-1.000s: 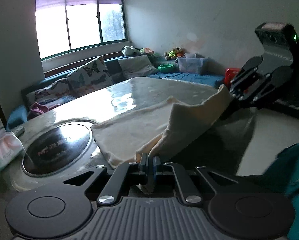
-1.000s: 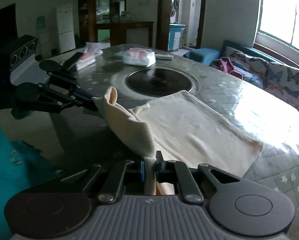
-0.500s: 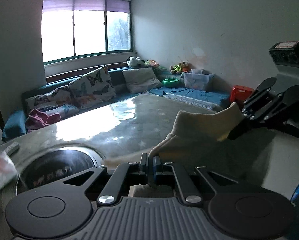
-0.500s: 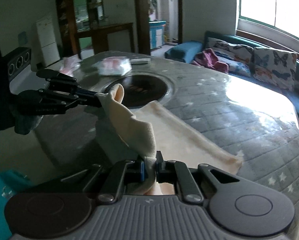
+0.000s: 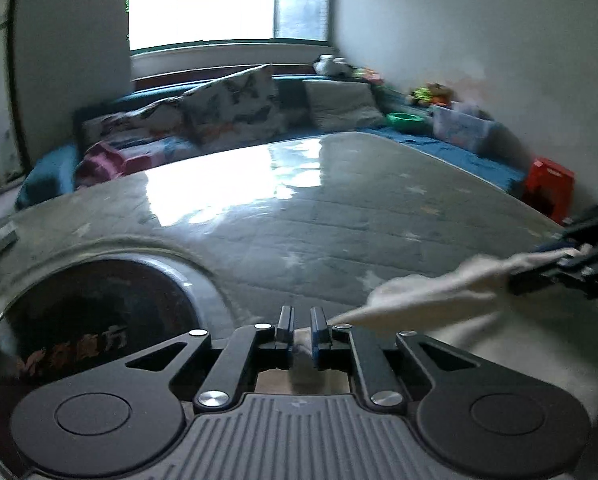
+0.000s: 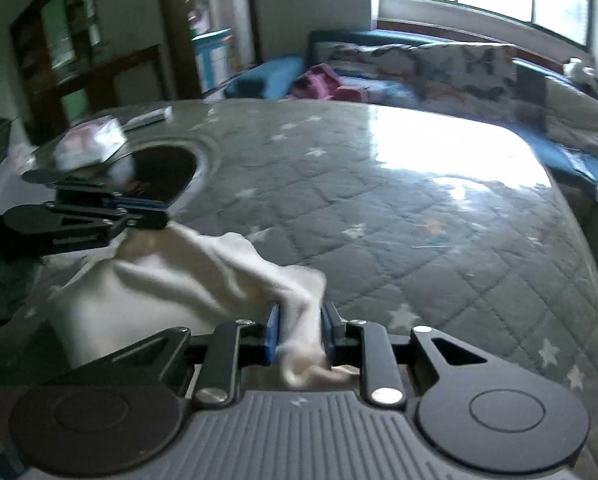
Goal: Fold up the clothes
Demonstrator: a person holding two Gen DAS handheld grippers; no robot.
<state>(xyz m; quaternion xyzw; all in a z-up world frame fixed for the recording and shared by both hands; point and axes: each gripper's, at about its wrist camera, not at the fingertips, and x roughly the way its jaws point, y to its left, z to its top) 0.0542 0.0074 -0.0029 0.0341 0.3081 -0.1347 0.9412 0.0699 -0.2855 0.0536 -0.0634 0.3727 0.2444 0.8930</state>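
The cloth (image 6: pixel 203 280), a cream piece, hangs strung between your two claws above the near edge of the desk (image 6: pixel 419 208), its long axis running straight from one claw to the other. Your right claw (image 6: pixel 299 336) pinches one corner, fabric bunched between the blue pads and spilling out behind them; from there the cloth stretches toward 10 o'clock to your left claw (image 6: pixel 155 216), which grips the far corner. In the left view, that left claw (image 5: pixel 301 330) has its pads drawn close, with cloth (image 5: pixel 439 292) showing in the narrow gap, and the taut edge runs to 2 o'clock, where the right claw (image 5: pixel 567 260) holds it. The rest sags below, toward you. The quilted desk top lies at 12 o'clock from both claws, equally near each. Laying the cloth down likely means carrying both corners forward together, keeping that edge level.
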